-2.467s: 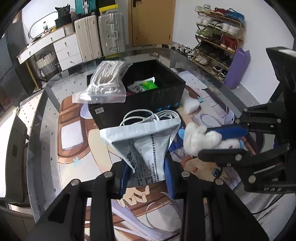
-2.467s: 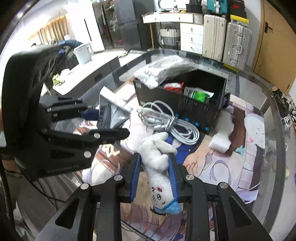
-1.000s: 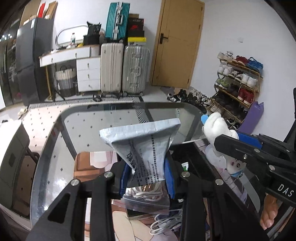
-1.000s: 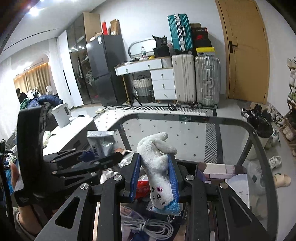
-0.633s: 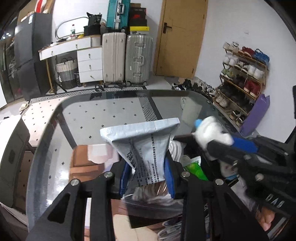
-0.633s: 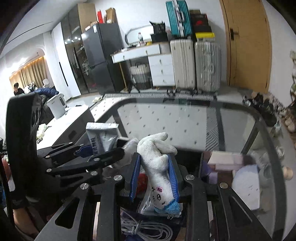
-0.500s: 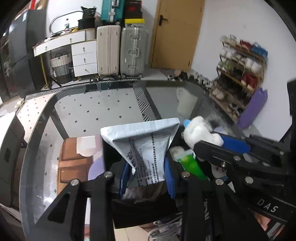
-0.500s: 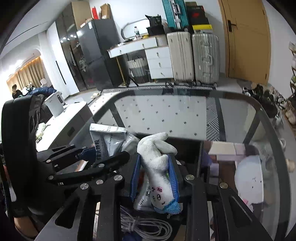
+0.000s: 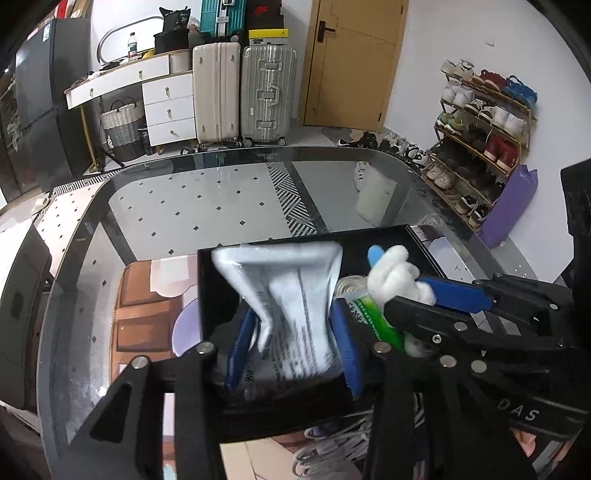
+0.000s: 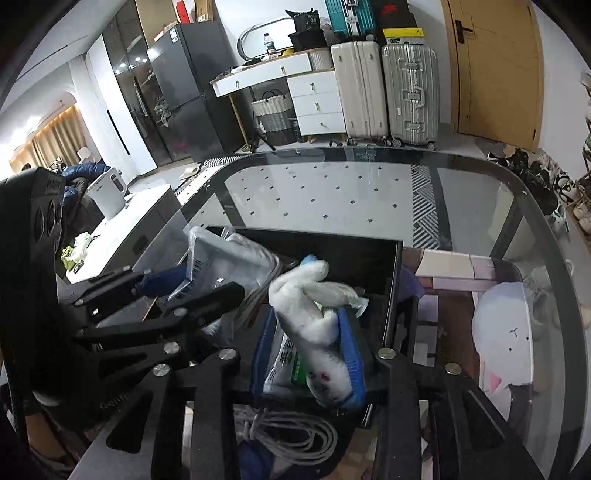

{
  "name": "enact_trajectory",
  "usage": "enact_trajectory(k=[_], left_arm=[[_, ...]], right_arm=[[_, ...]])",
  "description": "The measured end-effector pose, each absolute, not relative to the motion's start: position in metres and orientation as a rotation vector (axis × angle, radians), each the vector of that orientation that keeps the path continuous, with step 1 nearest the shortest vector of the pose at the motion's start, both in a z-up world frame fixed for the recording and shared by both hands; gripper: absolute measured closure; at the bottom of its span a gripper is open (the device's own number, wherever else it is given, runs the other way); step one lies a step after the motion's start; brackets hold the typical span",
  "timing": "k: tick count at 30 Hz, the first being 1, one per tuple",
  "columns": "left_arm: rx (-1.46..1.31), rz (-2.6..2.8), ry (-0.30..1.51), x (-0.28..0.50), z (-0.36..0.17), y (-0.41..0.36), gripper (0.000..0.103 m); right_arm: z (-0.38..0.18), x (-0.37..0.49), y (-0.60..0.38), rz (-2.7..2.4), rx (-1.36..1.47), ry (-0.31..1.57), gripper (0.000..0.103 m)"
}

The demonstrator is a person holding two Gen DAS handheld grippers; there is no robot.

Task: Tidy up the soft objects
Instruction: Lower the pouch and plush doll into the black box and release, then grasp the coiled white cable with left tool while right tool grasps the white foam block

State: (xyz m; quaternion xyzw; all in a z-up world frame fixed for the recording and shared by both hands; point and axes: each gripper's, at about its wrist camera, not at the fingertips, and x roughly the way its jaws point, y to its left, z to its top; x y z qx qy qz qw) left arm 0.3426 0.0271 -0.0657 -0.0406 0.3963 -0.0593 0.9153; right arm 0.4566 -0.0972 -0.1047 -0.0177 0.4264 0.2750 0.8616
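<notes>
Both loads hang directly over black bin [image 9: 207,295]: left gripper [image 9: 291,343] loose around silver pouch [image 9: 288,295], right gripper [image 10: 308,354] loose around plush [image 10: 314,306], pointing far.

"DAS" on right gripper [image 9: 417,306] body, "30" on black bag [image 10: 313,20]

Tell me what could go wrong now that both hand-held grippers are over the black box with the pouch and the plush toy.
The left hand-held gripper and the right hand-held gripper sit close together over the black box, so they might collide. The silver pouch looks tall and could catch the box wall. The white plush toy may land on the green packet and roll out.
</notes>
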Motion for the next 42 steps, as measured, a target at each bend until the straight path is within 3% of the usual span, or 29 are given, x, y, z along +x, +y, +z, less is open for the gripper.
enact_trajectory(k=[3,9,14,24,33,35,37,40,41,42], left_arm=[[-0.067,-0.118,0.8,0.337,-0.06,0.028,0.046],[-0.028,-0.158,0.751,0.317,-0.039,0.027,0.043],[0.017,-0.222,0.751,0.293,-0.035,0.025,0.03],[0.134,-0.305,0.851,0.27,-0.061,0.002,0.028],[0.172,-0.305,0.933,0.279,-0.088,-0.01,0.028],[0.171,-0.303,0.948,0.28,-0.092,-0.012,0.033],[0.171,-0.308,0.977,0.281,-0.096,-0.016,0.049],[0.152,-0.317,0.994,0.279,-0.097,-0.017,0.054],[0.143,-0.317,1.002,0.277,-0.095,-0.016,0.081],[0.138,-0.321,1.018,0.276,-0.096,-0.016,0.085]], right_arm=[[-0.099,0.452,-0.105,0.579,-0.022,0.886,0.059],[-0.071,0.439,-0.139,0.537,0.017,0.818,0.053],[-0.074,0.438,-0.171,0.457,0.028,0.853,0.052],[-0.133,0.44,-0.183,0.437,-0.036,1.056,0.052],[-0.142,0.435,-0.172,0.47,-0.063,1.081,0.053],[-0.142,0.435,-0.17,0.473,-0.071,1.081,0.053],[-0.144,0.436,-0.17,0.48,-0.065,1.087,0.053],[-0.147,0.436,-0.168,0.489,-0.048,1.093,0.053],[-0.147,0.435,-0.167,0.488,-0.06,1.091,0.052],[-0.148,0.434,-0.164,0.485,-0.076,1.094,0.053]])
